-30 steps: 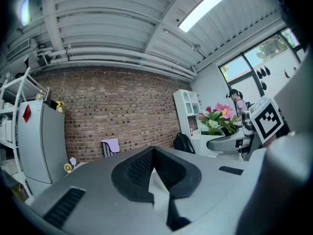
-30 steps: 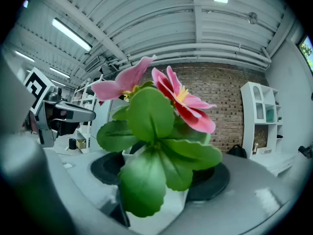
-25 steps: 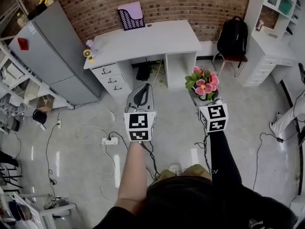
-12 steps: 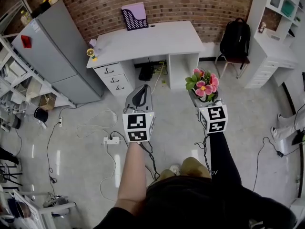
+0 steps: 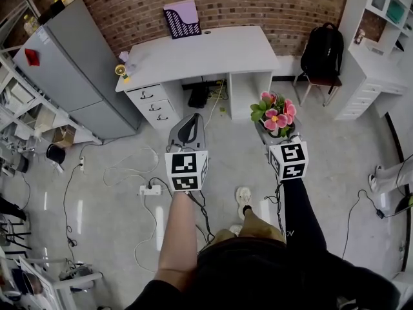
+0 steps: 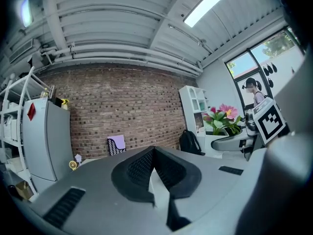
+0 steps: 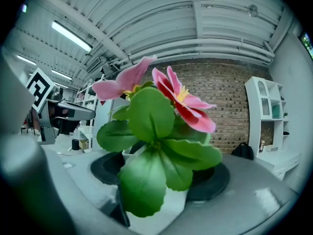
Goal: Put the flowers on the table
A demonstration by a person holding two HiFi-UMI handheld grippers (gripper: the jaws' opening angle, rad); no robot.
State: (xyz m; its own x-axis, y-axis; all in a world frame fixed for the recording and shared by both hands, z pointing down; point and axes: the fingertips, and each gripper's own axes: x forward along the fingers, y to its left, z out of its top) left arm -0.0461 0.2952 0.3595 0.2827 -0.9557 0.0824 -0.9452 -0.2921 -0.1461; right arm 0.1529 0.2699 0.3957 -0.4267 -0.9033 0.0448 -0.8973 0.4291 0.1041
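In the head view my right gripper (image 5: 273,129) is shut on a small white pot of pink flowers (image 5: 275,113) with green leaves, held over the floor in front of the white table (image 5: 206,51). Close up in the right gripper view, the flowers (image 7: 161,131) fill the middle and the white pot sits between the jaws. My left gripper (image 5: 188,126) hangs level with it to the left, shut and empty; its jaws (image 6: 154,173) meet in the left gripper view. The table stands against the brick wall ahead.
A purple file holder (image 5: 182,19) and a small yellow object (image 5: 122,72) sit on the table. A grey fridge (image 5: 71,70) stands left, a black backpack on a chair (image 5: 321,50) and white shelves (image 5: 374,37) right. A power strip (image 5: 150,189) and cables lie on the floor.
The view has shifted slightly toward the table. A shoe has stepped forward between my arms. Both grippers keep their pose, the flowers still held.
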